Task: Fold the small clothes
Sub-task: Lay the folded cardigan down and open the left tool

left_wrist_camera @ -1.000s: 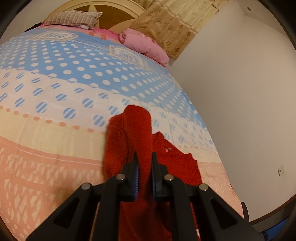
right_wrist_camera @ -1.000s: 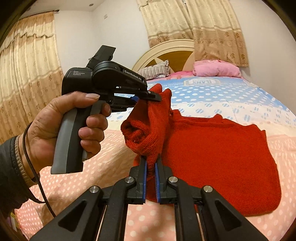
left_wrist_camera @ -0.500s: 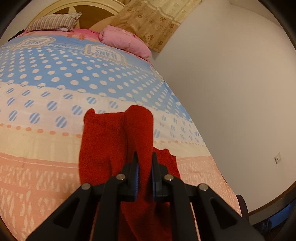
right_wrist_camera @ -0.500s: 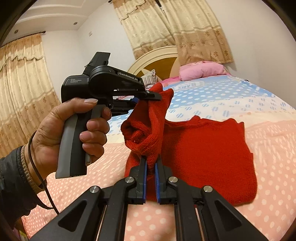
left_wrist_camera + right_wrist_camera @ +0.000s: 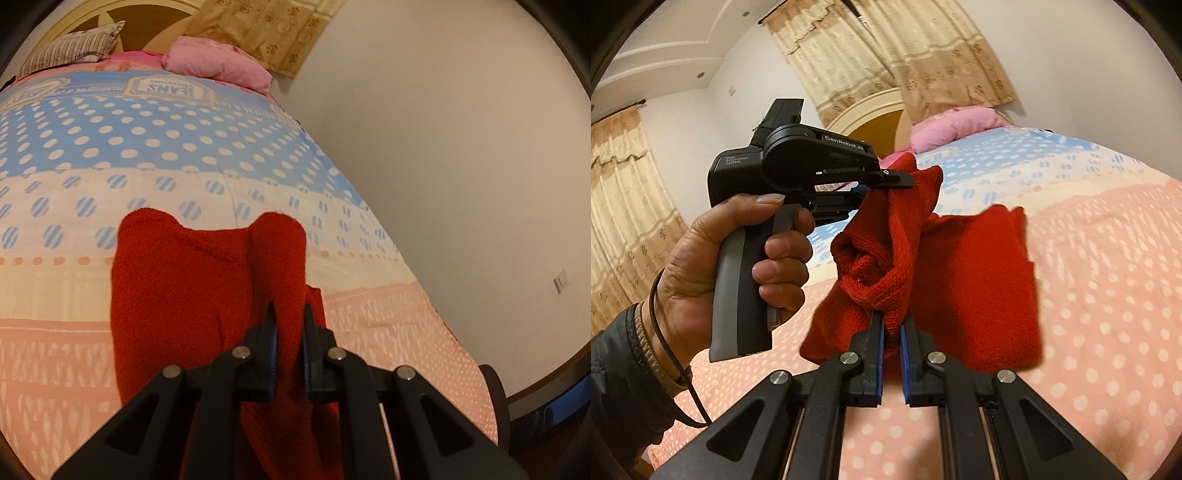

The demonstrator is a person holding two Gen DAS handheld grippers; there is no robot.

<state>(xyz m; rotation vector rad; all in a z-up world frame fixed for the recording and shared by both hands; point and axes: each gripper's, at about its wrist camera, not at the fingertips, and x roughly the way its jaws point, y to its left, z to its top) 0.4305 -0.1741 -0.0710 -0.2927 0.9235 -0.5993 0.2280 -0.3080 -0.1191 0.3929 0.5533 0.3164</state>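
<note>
Cotton bedspread: a wide quilted cover (image 5: 110, 155) printed in bands, blue with pale dots at the far end, cream with striped blue dots in the middle, salmon pink with pale dots nearest; it fills the lower part of both views.
Wall: plain off-white (image 5: 461, 147), running along the bed's right side in the left wrist view, with a small pale switch plate (image 5: 561, 285) on it.
Curtains: beige patterned drapes (image 5: 923, 55) hanging behind the arched cream and wood headboard (image 5: 871, 122).
Pillows: a pink cushion (image 5: 956, 123) and a striped grey one (image 5: 74, 46) lying at the head of the bed.
Garment: a small red knitted sweater (image 5: 982, 280); its far part lies flat on the pink band of the cover, while its near edge is lifted off the bed and bunched into a fold between the two tools.
Person's hand: the left hand (image 5: 738, 266), dark sleeve and a thin cord at the wrist, wraps the grey handle.
Left gripper: black two-finger tool (image 5: 289, 332), jaws pressed together on a raised ridge of the red knit.
Right gripper: black fingers with blue pads (image 5: 892, 332), clamped on the gathered lower fold of the same sweater, just below the left tool.
</note>
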